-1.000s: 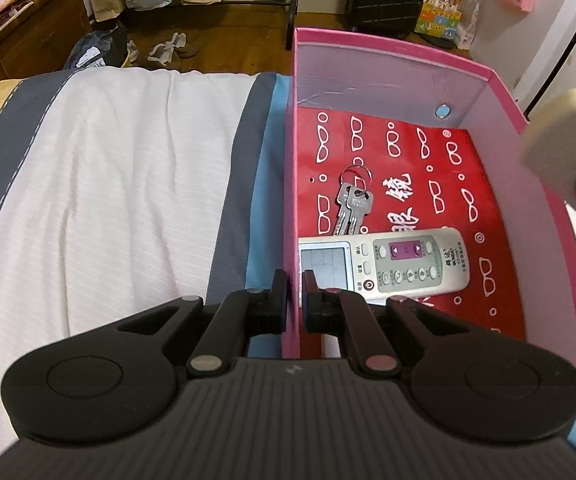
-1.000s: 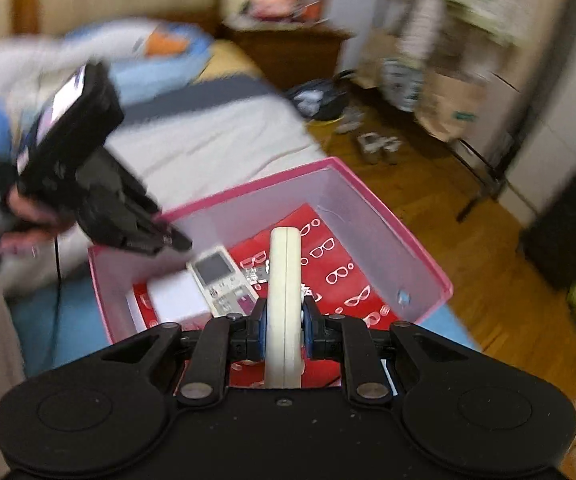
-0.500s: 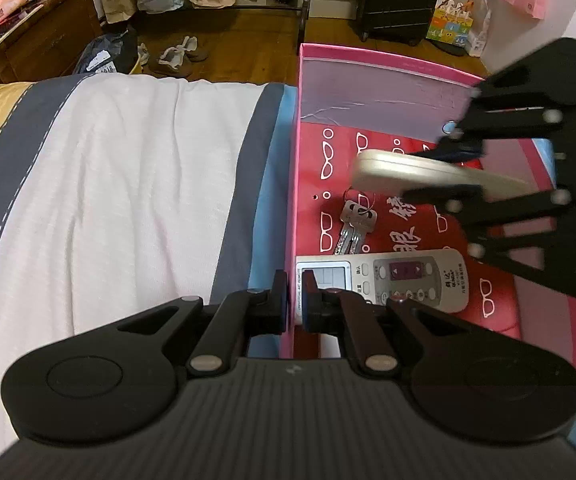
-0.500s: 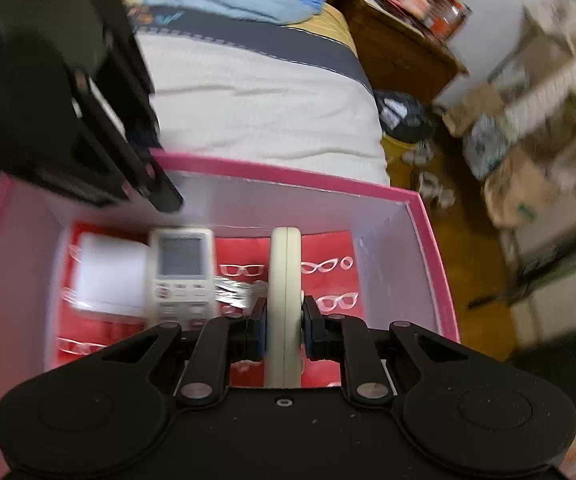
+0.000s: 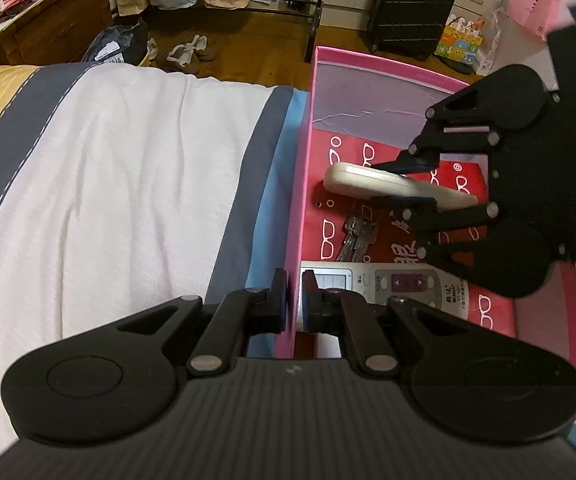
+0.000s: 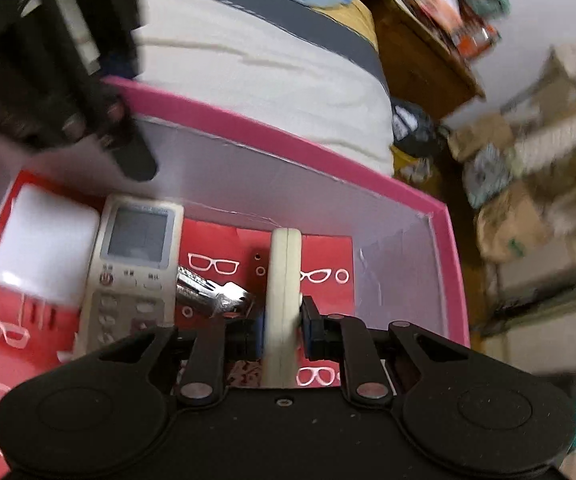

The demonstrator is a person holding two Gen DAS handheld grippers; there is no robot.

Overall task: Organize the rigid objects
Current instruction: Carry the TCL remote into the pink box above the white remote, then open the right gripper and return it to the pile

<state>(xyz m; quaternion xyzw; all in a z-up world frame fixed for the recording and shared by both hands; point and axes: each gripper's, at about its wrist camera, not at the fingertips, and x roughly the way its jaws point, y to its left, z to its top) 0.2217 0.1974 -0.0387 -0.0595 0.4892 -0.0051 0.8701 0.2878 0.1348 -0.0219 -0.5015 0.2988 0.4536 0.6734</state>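
Observation:
A pink box (image 5: 303, 168) with a red glasses-print floor sits on the bed. My left gripper (image 5: 294, 292) is shut on the box's left wall near its front corner. My right gripper (image 6: 282, 330) is shut on a flat cream remote (image 6: 285, 280), held on edge low inside the box; it also shows in the left wrist view (image 5: 372, 184). In the box lie a white remote with a screen (image 6: 132, 264), a bunch of keys (image 5: 354, 236) and a white charger plug (image 6: 44, 248).
White, grey and blue bedding (image 5: 128, 184) spreads left of the box. Beyond the bed are a wooden floor with shoes (image 5: 186, 52), paper bags, a black suitcase (image 5: 412, 4) and a wooden cabinet (image 5: 36, 28).
My right gripper has carried the cream remote over the box and down into it, above the keys. My left gripper has stayed shut on the box wall.

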